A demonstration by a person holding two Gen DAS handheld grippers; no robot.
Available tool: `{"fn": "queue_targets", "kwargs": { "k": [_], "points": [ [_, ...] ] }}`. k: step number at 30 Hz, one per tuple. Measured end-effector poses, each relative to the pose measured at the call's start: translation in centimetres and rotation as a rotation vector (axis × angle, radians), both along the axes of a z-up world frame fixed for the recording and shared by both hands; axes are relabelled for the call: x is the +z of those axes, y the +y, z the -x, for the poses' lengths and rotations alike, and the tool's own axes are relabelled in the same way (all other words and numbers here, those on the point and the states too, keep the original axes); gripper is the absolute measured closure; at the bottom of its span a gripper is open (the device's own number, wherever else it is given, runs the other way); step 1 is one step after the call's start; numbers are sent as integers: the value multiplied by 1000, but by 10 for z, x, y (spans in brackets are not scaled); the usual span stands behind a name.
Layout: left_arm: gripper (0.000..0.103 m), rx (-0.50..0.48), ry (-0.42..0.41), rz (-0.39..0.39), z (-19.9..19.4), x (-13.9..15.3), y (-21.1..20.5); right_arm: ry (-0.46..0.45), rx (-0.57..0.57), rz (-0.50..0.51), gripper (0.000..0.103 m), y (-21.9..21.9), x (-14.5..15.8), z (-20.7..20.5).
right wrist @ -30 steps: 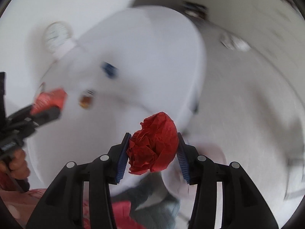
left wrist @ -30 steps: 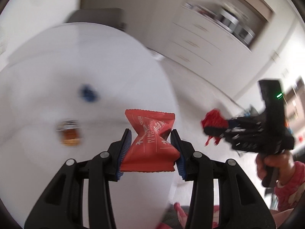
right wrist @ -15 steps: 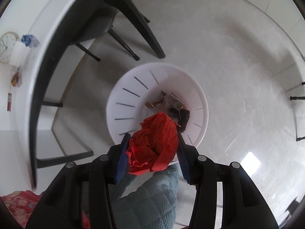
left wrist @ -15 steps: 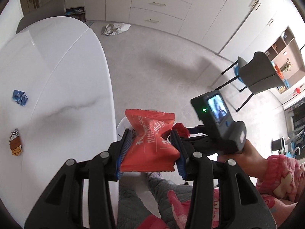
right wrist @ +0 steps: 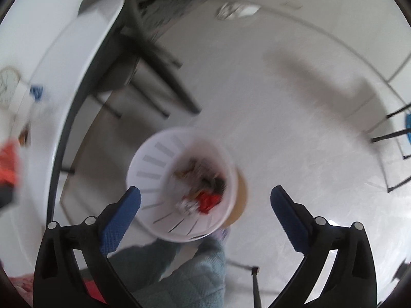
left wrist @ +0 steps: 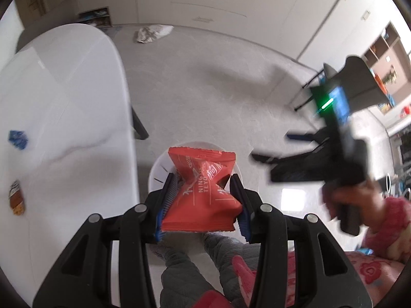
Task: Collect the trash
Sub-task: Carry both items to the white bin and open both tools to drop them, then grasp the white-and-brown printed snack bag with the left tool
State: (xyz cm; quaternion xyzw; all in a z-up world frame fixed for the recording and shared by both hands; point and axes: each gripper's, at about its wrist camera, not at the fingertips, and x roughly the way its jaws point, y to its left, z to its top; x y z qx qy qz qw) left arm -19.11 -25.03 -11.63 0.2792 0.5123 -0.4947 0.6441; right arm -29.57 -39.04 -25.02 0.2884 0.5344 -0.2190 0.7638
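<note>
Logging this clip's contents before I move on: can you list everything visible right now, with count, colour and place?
Snack packet: one, red, clamped in the left gripper above the bin.
Bin: one, white, on the floor, trash inside.
Crumpled red piece: one, in the bin.
Table: one, white, beside the bin.
Blue wrapper: one, on the table.
Brown wrapper: one, on the table.
Crumpled bag: one, whitish, far floor.
Right gripper: jaws just opened wide, nothing between them.
Person's legs: grey-green trousers.

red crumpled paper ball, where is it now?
In the right wrist view, the red crumpled paper lies inside the white bin on the floor, on the other trash at its bottom, below and between the open right tongs.
</note>
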Motion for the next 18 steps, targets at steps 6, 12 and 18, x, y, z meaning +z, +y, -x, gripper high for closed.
{"fn": "queue_targets", "kwargs": {
  "k": [6,12,18],
  "points": [
    [43,-88,53,-143,18,-70,-32,-18,-88,73,3,-34,37,38],
    [23,-66,52,-217,29,-100,-37,-17,-115,84,3,-37,41,57],
    [12,-9,33,-123,22,-66,-29,-26,-108,69,3,-29,40,53]
  ]
}}
